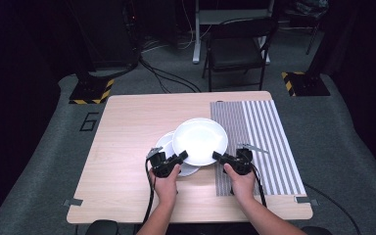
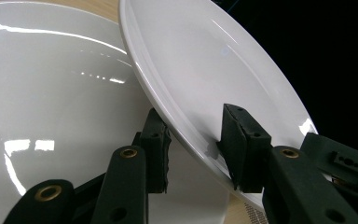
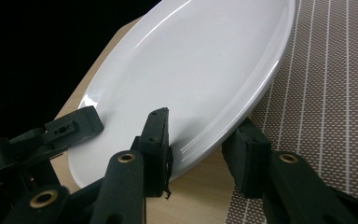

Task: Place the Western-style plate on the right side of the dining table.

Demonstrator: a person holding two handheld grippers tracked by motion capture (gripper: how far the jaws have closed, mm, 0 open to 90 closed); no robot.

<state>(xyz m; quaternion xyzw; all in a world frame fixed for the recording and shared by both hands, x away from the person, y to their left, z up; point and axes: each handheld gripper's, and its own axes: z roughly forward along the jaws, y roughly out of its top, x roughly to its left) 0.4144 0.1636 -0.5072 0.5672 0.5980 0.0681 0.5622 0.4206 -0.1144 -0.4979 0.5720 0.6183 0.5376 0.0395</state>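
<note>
My left hand-held gripper (image 1: 176, 159) has the near-left rim of the upper white plate (image 1: 199, 140) between its jaws. In the left gripper view one pad (image 2: 242, 147) lies against the plate's top face while the other pad (image 2: 156, 149) sits under the rim, with a sliver of space that I cannot judge, so I cannot tell whether this grip is clenched or slack. My right hand-held gripper (image 1: 223, 157) straddles the near-right rim of the same plate. In the right gripper view one pad (image 3: 156, 149) rests on the plate's top face, and the other pad (image 3: 247, 161) stands clear below the rim with a visible gap, so that gripper is released around the plate rather than clamping it.

The plate itself is tilted, with its near edge between my two grippers. It overlaps a second white plate (image 1: 169, 144) that lies flat on the surface (image 1: 127, 147) just beneath and to the left. To the right, part of the upper plate reaches over a striped mat (image 1: 269, 142) spread on the surface.

Counted: two hand-held grippers, two white plates, one striped mat, one wooden surface. Beyond the surface stands one dark folding chair (image 1: 237, 46) on the grey floor.
</note>
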